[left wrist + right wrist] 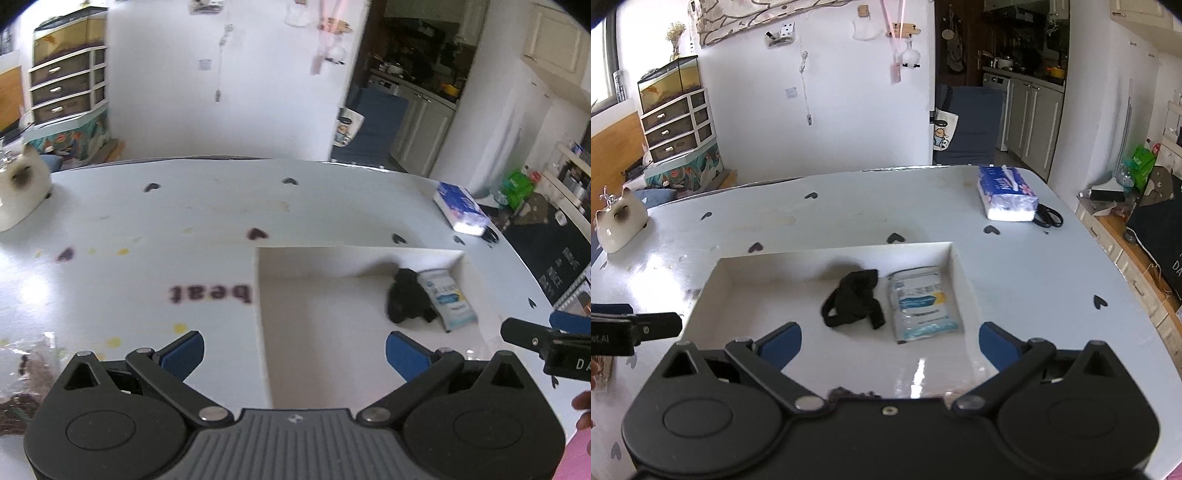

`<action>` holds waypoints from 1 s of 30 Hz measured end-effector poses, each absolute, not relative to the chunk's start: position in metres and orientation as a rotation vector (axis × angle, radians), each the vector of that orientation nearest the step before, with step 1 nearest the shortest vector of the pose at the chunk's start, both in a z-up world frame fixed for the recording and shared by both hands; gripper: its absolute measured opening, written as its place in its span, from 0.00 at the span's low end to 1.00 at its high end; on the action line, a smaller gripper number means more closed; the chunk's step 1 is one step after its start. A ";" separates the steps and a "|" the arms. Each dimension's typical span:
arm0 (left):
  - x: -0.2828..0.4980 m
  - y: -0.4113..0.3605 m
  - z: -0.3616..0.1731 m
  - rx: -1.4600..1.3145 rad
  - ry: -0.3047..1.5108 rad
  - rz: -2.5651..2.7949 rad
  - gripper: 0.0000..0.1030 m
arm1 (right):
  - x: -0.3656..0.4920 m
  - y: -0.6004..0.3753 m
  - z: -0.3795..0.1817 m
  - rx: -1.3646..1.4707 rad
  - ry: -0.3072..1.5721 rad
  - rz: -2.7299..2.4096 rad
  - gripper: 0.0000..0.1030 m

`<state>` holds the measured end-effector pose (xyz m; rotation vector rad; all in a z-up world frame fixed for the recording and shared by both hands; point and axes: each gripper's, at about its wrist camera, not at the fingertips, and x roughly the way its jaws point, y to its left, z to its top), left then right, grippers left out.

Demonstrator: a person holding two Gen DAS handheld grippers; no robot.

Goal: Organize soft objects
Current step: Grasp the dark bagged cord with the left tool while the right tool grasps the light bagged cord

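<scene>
Both the left hand-held gripper [294, 352] and right hand-held gripper [890, 345] hover spread and empty over the white tray [955, 262] mid-surface, where the black cloth [854, 304] and wipes pack [921, 302] lie together, apparently already sorted.

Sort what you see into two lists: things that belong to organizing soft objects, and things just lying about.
Job: shallow white cardboard box; crumpled black cloth and white-and-blue soft packet, both inside it.

Lying about: blue floral tissue pack; black scissors; white ceramic cat figurine.
</scene>
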<state>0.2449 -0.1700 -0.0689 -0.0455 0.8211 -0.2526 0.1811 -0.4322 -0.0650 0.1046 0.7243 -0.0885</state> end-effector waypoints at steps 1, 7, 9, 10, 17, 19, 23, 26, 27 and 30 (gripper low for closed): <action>0.245 -0.162 -0.068 -0.050 0.816 -0.242 1.00 | 0.182 -0.427 -0.065 0.105 0.720 -0.084 1.00; 0.251 -0.116 -0.066 -0.066 0.817 -0.207 1.00 | 0.192 -0.389 -0.065 0.107 0.718 -0.069 1.00; 0.252 -0.098 -0.067 -0.080 0.823 -0.190 1.00 | 0.197 -0.374 -0.064 0.104 0.720 -0.058 1.00; 0.253 -0.089 -0.068 -0.089 0.826 -0.182 1.00 | 0.199 -0.366 -0.064 0.102 0.721 -0.053 1.00; 0.252 -0.028 -0.072 -0.131 0.845 -0.116 1.00 | 0.218 -0.309 -0.063 0.083 0.724 0.008 1.00; 0.250 -0.011 -0.074 -0.145 0.851 -0.099 1.00 | 0.223 -0.292 -0.062 0.074 0.718 0.033 1.00; 0.245 0.022 -0.078 -0.177 0.866 -0.069 1.00 | 0.236 -0.254 -0.064 0.037 0.731 0.099 1.00; 0.239 0.047 -0.080 -0.214 0.878 -0.053 1.00 | 0.245 -0.222 -0.067 0.008 0.744 0.156 1.00; 0.237 0.055 -0.081 -0.233 0.887 -0.057 1.00 | 0.248 -0.212 -0.068 -0.002 0.749 0.172 1.00; 0.229 0.079 -0.087 -0.292 0.918 -0.077 1.00 | 0.257 -0.182 -0.075 -0.023 0.767 0.217 1.00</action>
